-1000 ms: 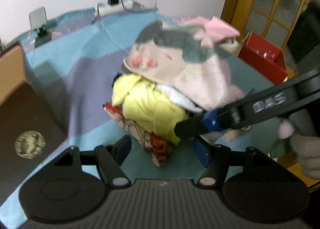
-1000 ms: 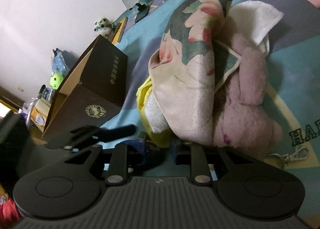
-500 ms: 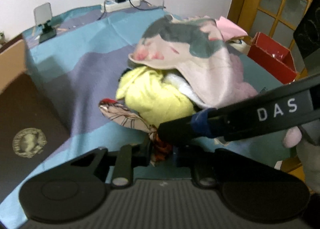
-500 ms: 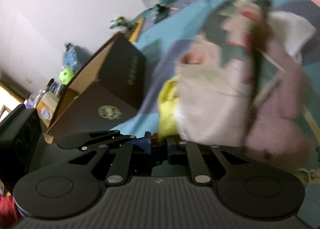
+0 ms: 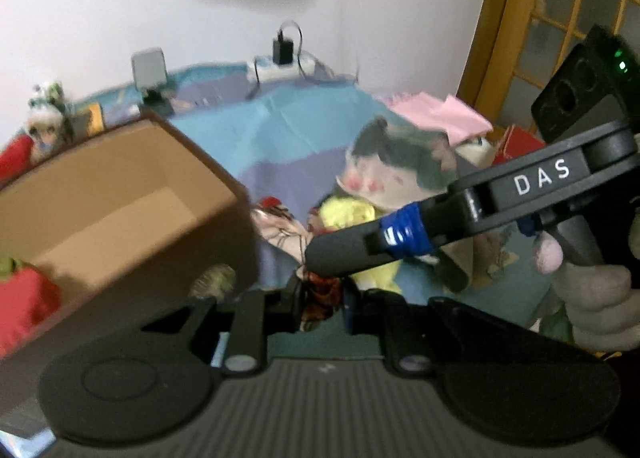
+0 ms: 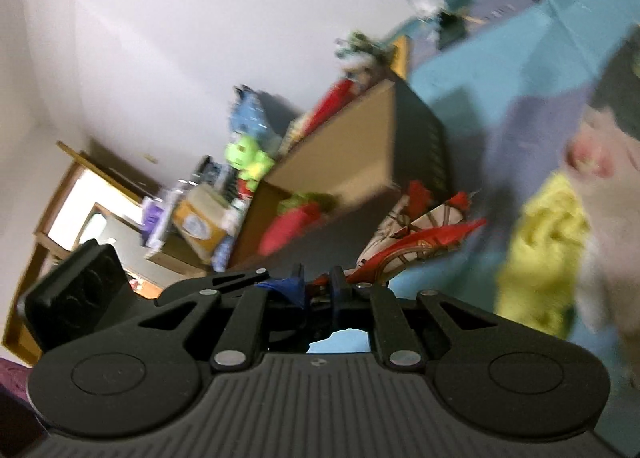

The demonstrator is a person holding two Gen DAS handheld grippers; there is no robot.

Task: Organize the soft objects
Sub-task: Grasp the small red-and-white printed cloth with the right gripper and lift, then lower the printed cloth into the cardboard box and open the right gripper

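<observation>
Two grippers were clamped on the same patterned scarf [image 6: 416, 234], one at each end, so I could carry it stretched rather than bunched. The left gripper [image 5: 322, 300] pinched a red-and-dark fold right at its tips; its jaws had just been closing, with that cloth between them. The right gripper [image 6: 318, 290] was shut on the scarf's near edge, the rest fanning out ahead and to its right. In the left view the right gripper's black finger with blue tape crossed just above the left one's tips.

The cardboard box [image 5: 120, 210] sat ahead and to the left of the left gripper, open side up, which I judged to be where the scarf was headed. The pile of yellow cloth [image 5: 348, 214] and the flowered towel [image 5: 400, 166] lay ahead and to the right on the blue bed cover [image 5: 288, 126].

A second earlier the left jaws stood apart short of the pile and the box interior was out of sight; now the scarf is off the pile and the box fills the left side.
</observation>
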